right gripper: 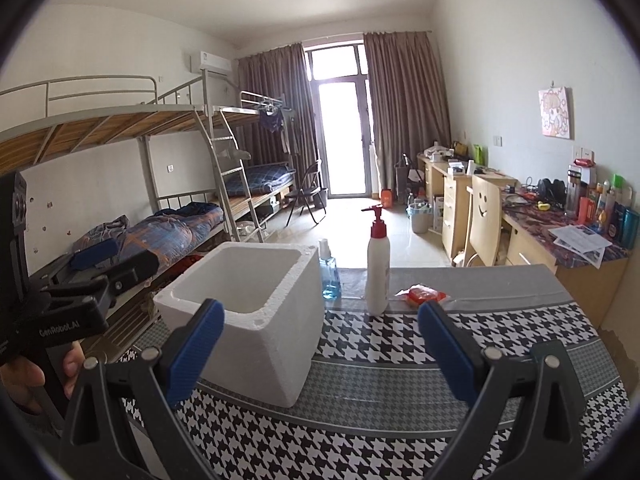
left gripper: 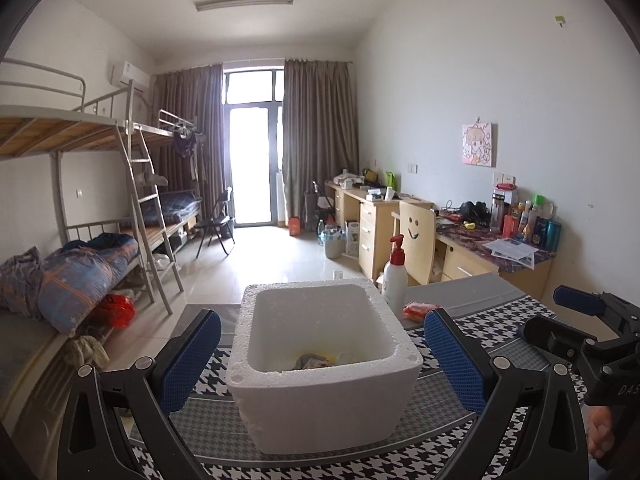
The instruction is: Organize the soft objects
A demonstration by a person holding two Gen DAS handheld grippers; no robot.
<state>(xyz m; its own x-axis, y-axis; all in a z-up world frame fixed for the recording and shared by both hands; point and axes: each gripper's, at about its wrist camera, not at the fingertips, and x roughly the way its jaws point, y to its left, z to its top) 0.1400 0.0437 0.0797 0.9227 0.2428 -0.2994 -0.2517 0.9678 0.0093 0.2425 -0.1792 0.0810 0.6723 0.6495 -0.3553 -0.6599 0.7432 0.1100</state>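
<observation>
Two handheld grippers are hovering over a houndstooth tablecloth in a dormitory room, both with jaws spread wide and holding nothing. The left gripper is facing a white foam box so that the box sits between its blue pads, apparently lined up to look into or steady it. The right gripper is sitting to the right of the box, its jaws framing bare cloth. Inside the box, a small heap of grey and yellow soft things is lying crumpled on the bottom, seemingly already sorted away. Just beyond the box, a red-capped pump bottle and a blue spray bottle are standing upright, with an orange packet in clear wrap lying flat to their right, still outside the box and possibly next to go in. Farther off, bunk beds are lining the left wall and desks the right.
</observation>
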